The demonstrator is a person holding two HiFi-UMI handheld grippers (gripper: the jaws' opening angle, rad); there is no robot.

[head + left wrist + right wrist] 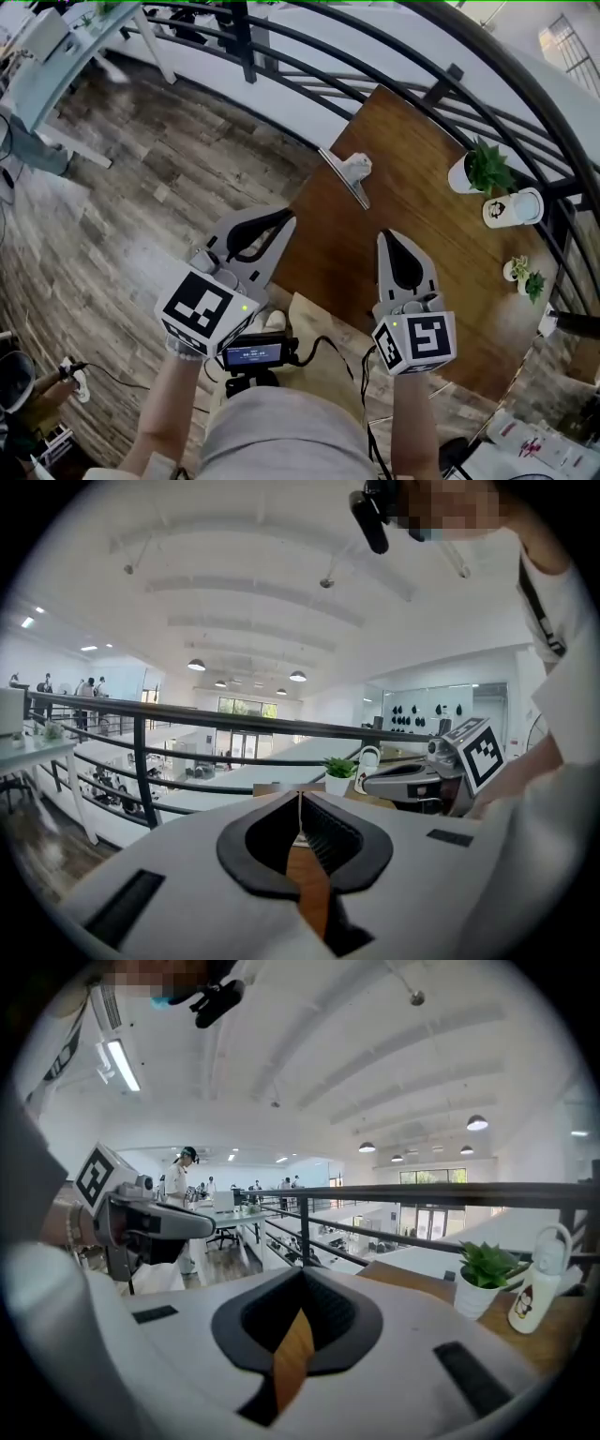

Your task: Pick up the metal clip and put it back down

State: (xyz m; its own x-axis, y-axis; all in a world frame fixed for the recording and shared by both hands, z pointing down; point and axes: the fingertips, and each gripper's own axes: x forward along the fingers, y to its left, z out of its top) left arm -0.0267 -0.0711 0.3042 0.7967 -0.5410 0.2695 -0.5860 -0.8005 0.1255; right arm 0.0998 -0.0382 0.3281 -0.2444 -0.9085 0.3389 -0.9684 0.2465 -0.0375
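Observation:
The metal clip (349, 174), a silvery bar with a pale lump on it, lies near the left edge of the brown wooden table (417, 155), with nothing touching it. Both grippers hang in the air on the near side of it. My left gripper (287, 217) is shut and empty, with its tips short of the clip and to its left. Also shut and empty is my right gripper (387, 236), which is short of the clip and to its right. In the left gripper view the jaws (300, 795) meet with only table behind; the right gripper view (302, 1271) shows the same. The clip shows in neither gripper view.
A potted plant (483, 169), a white mug (514, 208) and two small plants (525, 277) stand along the table's right side. A black railing (309, 56) curves behind the table. Wood floor lies to the left. A small camera device (253, 354) hangs at the person's chest.

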